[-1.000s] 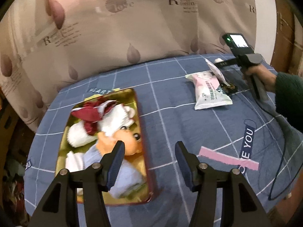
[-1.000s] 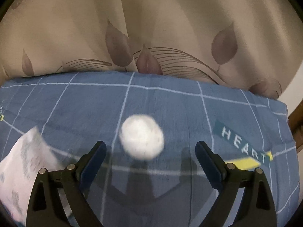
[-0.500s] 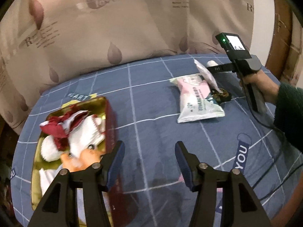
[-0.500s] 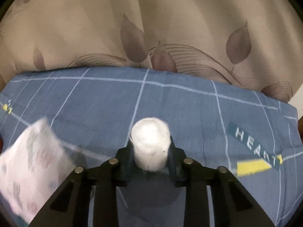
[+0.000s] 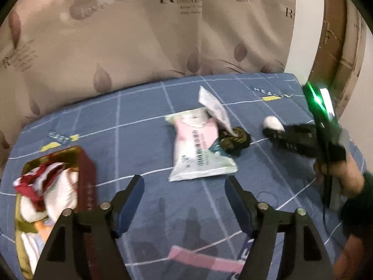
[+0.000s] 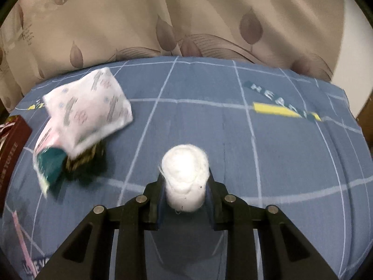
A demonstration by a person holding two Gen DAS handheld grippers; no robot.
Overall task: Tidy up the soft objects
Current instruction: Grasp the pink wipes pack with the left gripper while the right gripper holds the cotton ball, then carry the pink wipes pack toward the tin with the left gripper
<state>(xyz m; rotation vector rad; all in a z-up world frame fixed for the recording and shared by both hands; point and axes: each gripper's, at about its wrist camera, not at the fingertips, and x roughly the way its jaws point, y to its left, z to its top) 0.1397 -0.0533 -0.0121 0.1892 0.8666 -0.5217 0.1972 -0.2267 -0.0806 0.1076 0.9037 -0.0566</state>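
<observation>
My right gripper [image 6: 185,179] is shut on a white cotton ball [image 6: 185,170] and holds it above the blue checked sheet [image 6: 268,154]. The left wrist view shows that ball [image 5: 272,123] at the tip of the right gripper [image 5: 271,131], right of a dark crumpled item [image 5: 235,140]. My left gripper [image 5: 183,180] hovers over the sheet; its jaws are opening, with nothing between them. Ahead of it lies a pink and white packet [image 5: 198,149], with a white sachet [image 5: 214,107] leaning on it. A red and gold tin [image 5: 87,177] at the left holds plush toys [image 5: 58,191].
A beige leaf-print curtain [image 5: 139,46] hangs behind the bed. A person's hand [image 5: 349,175] in a dark green sleeve holds the right gripper's handle, from which a cable trails. The white patterned sachet [image 6: 91,112] and the tin's red wall [image 6: 11,144] lie left of the right gripper.
My right gripper has shut on the white ball and carried it left toward the packets. The left gripper has swung right, away from the tin, and its jaws have spread wider.
</observation>
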